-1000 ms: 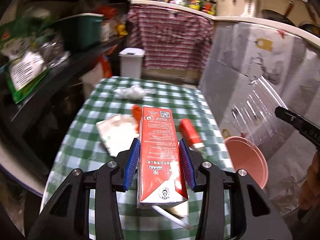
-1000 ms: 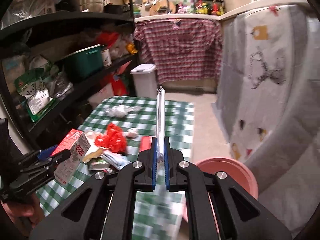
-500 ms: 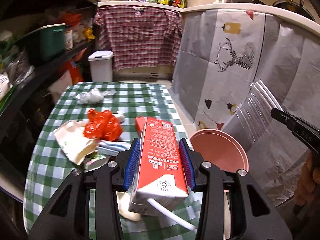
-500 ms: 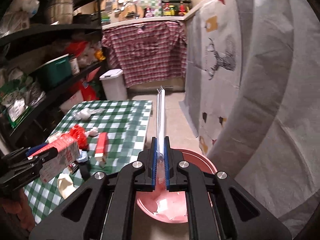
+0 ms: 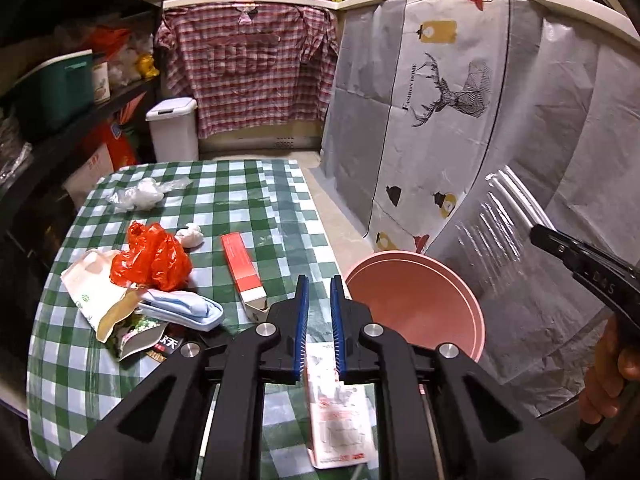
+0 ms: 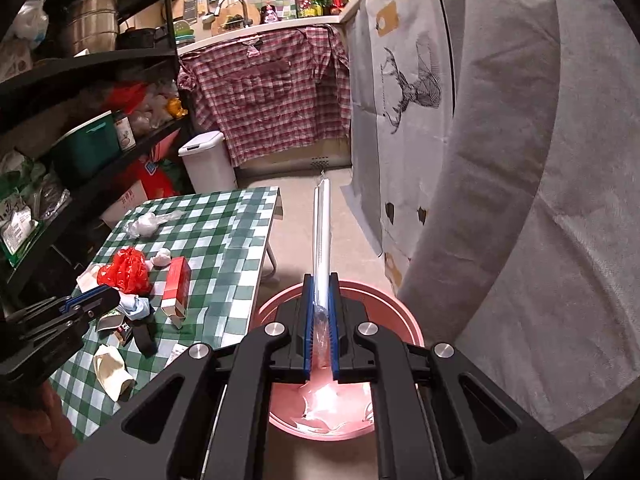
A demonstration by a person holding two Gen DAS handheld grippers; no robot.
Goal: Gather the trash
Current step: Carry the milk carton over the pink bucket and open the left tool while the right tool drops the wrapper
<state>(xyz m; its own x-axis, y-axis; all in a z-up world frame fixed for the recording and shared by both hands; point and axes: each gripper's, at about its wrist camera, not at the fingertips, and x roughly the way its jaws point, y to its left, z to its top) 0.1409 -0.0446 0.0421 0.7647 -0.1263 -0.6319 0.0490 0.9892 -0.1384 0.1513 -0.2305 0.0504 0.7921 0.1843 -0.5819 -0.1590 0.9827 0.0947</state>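
My left gripper (image 5: 319, 292) has its jaws close together with a narrow gap. The red and white carton (image 5: 340, 412) sits low between the arms behind the pads, blurred; I cannot tell if it is gripped. My right gripper (image 6: 321, 292) is shut on a clear plastic tray (image 6: 323, 224), held edge-on above the pink basin (image 6: 404, 316). The basin also shows in the left wrist view (image 5: 416, 300), right of the checked table (image 5: 248, 200). Trash on the table: a red plastic bag (image 5: 154, 258), a red box (image 5: 242, 264), a white bag (image 5: 90, 288), a blue cloth (image 5: 184, 310).
A crumpled clear wrapper (image 5: 140, 196) lies at the table's far end. A white lidded bin (image 5: 174, 128) stands on the floor beyond. Dark shelves (image 6: 80, 128) run along the left. A grey deer-print cover (image 5: 440, 128) hangs on the right. The basin holds white scraps (image 6: 324, 408).
The left gripper's jaws have narrowed and the carton has slid down and back between the arms. Both grippers have swung right, towards the pink basin.
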